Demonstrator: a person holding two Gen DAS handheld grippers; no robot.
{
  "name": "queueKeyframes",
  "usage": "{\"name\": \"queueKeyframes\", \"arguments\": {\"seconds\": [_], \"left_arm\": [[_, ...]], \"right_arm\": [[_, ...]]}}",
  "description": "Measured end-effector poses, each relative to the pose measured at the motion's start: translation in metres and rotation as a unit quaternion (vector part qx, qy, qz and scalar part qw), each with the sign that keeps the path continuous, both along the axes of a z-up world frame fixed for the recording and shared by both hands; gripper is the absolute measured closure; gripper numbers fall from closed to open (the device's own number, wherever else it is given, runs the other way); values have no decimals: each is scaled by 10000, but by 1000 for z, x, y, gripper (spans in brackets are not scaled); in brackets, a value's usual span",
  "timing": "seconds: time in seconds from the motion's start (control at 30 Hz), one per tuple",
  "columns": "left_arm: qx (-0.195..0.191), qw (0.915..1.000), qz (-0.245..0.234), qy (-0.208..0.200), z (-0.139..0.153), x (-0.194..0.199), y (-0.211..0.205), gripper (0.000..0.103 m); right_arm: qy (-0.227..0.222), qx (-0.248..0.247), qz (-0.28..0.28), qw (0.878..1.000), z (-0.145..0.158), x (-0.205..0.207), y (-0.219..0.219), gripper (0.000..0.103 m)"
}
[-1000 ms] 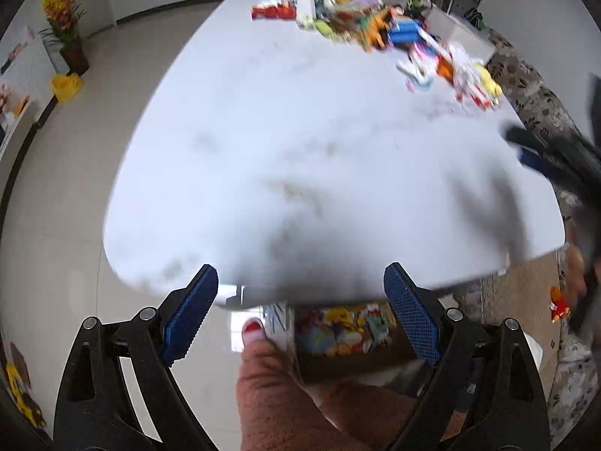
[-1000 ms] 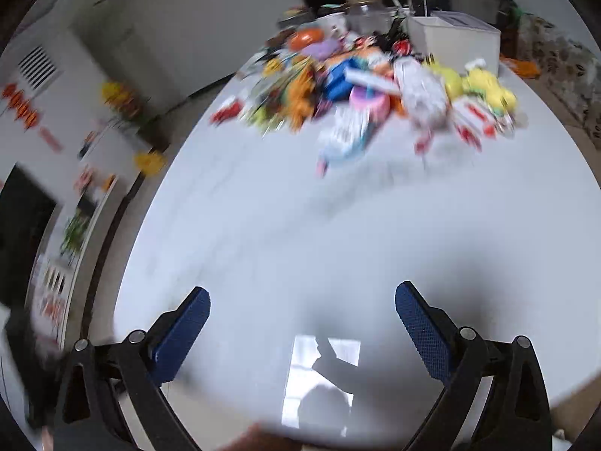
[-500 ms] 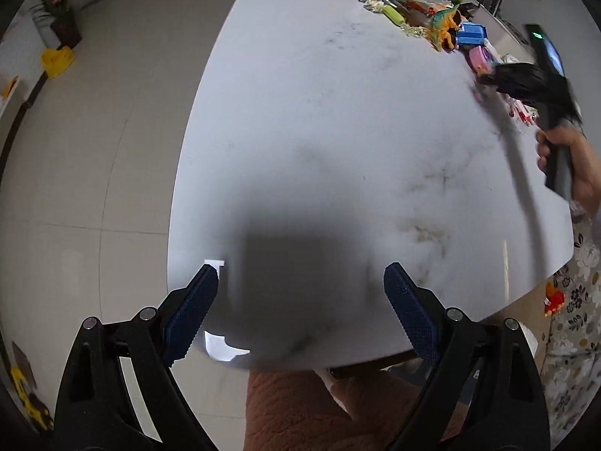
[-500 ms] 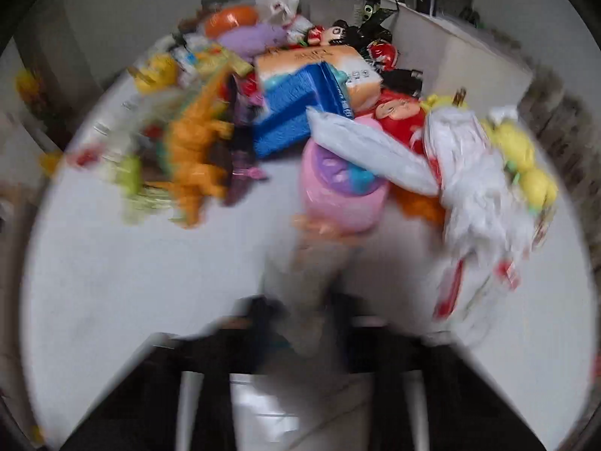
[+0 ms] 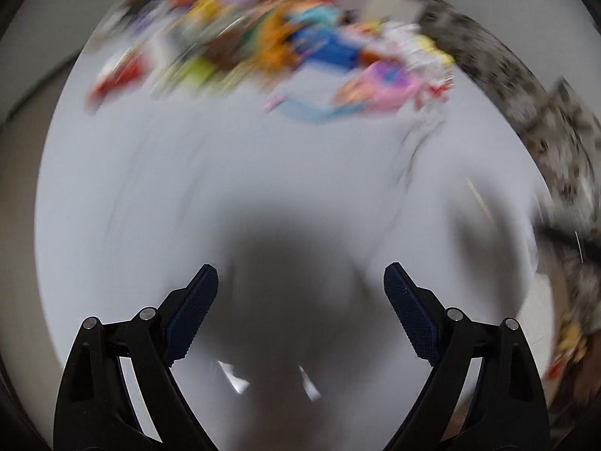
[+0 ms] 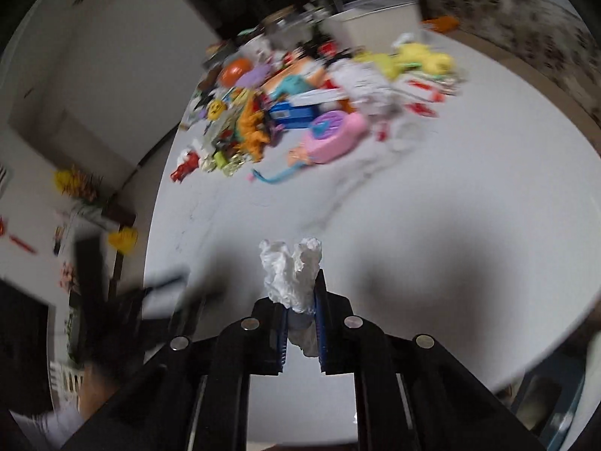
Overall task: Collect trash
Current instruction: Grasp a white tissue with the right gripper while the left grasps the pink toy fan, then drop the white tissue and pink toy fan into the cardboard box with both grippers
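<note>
1. My right gripper (image 6: 300, 293) sits at lower centre of the right wrist view, jaws clamped tight on a crumpled white tissue (image 6: 291, 272). The wad bulges out above the blue pads (image 6: 319, 323); a smaller tail of it hangs below them.
2. The tissue is held above the white marble table (image 6: 469, 203), over a dark shadow patch in the lower middle of the frame.
3. My left gripper (image 5: 300, 285) occupies the bottom of the left wrist view. Jaws stand wide apart, nothing between them; only table surface (image 5: 150, 188) and a dark shadow show in the gap.
4. Left wrist view is heavily motion-blurred. Details of the far objects cannot be resolved there.
5. A pile of toys and clutter (image 6: 300, 94) fills the upper centre of the right wrist view, well apart from the tissue. In it: a pink and purple toy (image 6: 334, 137), an orange dinosaur figure (image 6: 251, 127), yellow plush (image 6: 417, 60), a red figure (image 6: 186, 163) at the pile's lower left edge.
6. The same pile (image 5: 270, 45) appears as coloured streaks along the top of the left wrist view.
7. A white storage box (image 6: 375, 15) stands behind the pile, upper centre of the right wrist view.
8. Yellow flowers (image 6: 73, 184) are at the left edge, off the table.
</note>
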State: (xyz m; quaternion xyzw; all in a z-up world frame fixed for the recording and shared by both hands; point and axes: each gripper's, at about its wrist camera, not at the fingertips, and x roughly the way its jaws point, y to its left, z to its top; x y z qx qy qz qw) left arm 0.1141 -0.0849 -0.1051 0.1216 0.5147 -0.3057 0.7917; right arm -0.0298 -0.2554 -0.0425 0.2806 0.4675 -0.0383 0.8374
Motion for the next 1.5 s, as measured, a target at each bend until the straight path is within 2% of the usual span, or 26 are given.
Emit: {"name": "queueKeyframes", "arguments": {"seconds": [0.07, 0.13, 0.2, 0.27, 0.33, 0.4, 0.5, 0.6, 0.67, 0.7, 0.73, 0.9, 1.0, 1.07, 1.17, 1.33, 1.5], "left_arm": [[47, 9982, -446, -404, 12, 23, -51, 15], [73, 9951, -831, -531, 20, 42, -95, 15], [22, 9935, -1102, -290, 20, 60, -126, 15], [218, 9946, -997, 208, 11, 86, -155, 15], [353, 9912, -1147, 565, 5, 103, -175, 15], [549, 9852, -1482, 663, 3, 107, -188, 15], [1247, 9711, -1841, 867, -19, 122, -203, 15], [1420, 9691, -1746, 1006, -33, 133, -205, 16], [1297, 9720, -1730, 920, -34, 132, -203, 28], [1219, 9735, -1742, 842, -32, 129, -201, 42], [1130, 9747, -1721, 872, -31, 129, -198, 46], [351, 9794, -1475, 1331, -22, 116, -158, 46], [-298, 9795, -1369, 1451, -6, 96, -117, 46], [-520, 9807, -1216, 1436, 6, 71, -85, 46], [-947, 9781, -1163, 1444, 25, 23, -45, 46], [-1158, 9816, -604, 1390, 46, -76, -5, 46], [-1147, 9782, 62, 1728, 34, -163, 12, 46]], "right_arm": [[43, -73, -219, 9997, 1, -19, -5, 91], [47, 11, -504, 9987, 1, -40, -10, 91], [45, 40, -722, 9974, 0, -58, -17, 90], [44, 49, -912, 9958, 2, -76, -18, 89], [62, -17, -1035, 9946, 4, -89, -19, 87], [56, -33, -1114, 9938, 5, -97, -20, 87], [15, 3, -1299, 9915, 5, -110, -26, 87], [-9, 25, -1455, 9894, 5, -116, -32, 86], [-3, 31, -1460, 9893, 5, -118, -33, 86], [11, 22, -1443, 9895, 5, -119, -33, 86], [18, 23, -1412, 9900, 4, -119, -33, 86], [-17, 50, -1171, 9931, 4, -107, -33, 86], [-91, 76, -838, 9964, 6, -97, -31, 86], [-101, 54, -558, 9984, 8, -92, -29, 86], [-103, -1, 61, 9999, 9, -83, -25, 86], [10, -28, 1179, 9930, 2, -84, -18, 86], [258, -175, 2199, 9750, -15, -105, -15, 86]]}}
